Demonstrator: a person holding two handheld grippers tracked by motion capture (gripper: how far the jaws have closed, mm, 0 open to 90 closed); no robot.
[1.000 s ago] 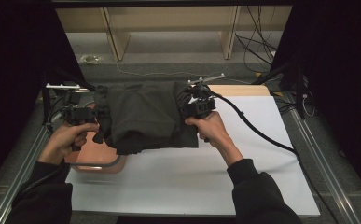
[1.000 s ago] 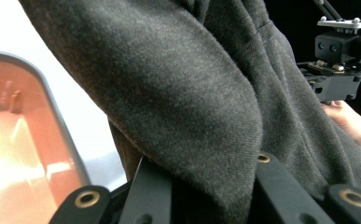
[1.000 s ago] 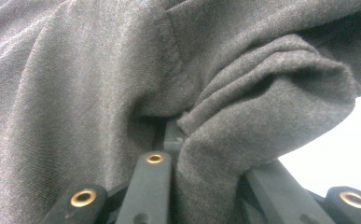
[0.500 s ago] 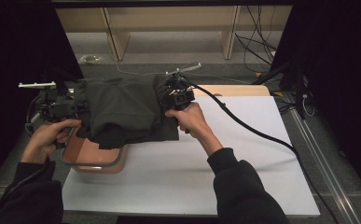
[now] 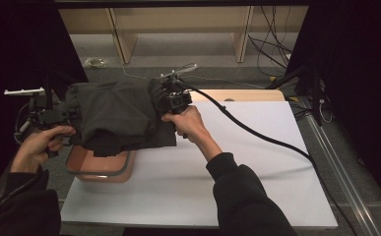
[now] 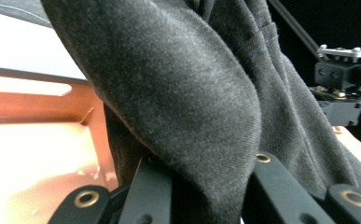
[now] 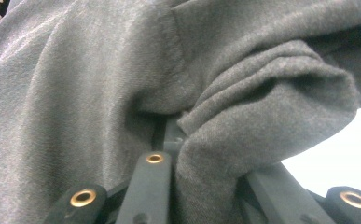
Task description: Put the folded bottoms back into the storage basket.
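High view: dark grey folded cloth garment (image 5: 113, 114) stretched between left tool (image 5: 55, 114) and right tool (image 5: 171, 101), hanging just above salmon-pink rectangular plastic tub (image 5: 102, 169) at left edge of white worktop sheet (image 5: 217, 182). Left hand (image 5: 38, 145) on left tool at garment's left edge, right hand (image 5: 188, 123) on right tool at its right edge. Thick black cable (image 5: 257, 135) trailing from right tool across worktop.

Left tool view: jaws clamped on thick fold of garment (image 6: 178, 93), fabric bunched btwn them; tub interior (image 6: 33, 154) just below; right tool (image 6: 346, 88) farther off.

Right tool view: jaws clamped on rolled fold of garment (image 7: 243, 121), cloth draping over & past jaws; bit of white worktop (image 7: 336, 158) beyond.
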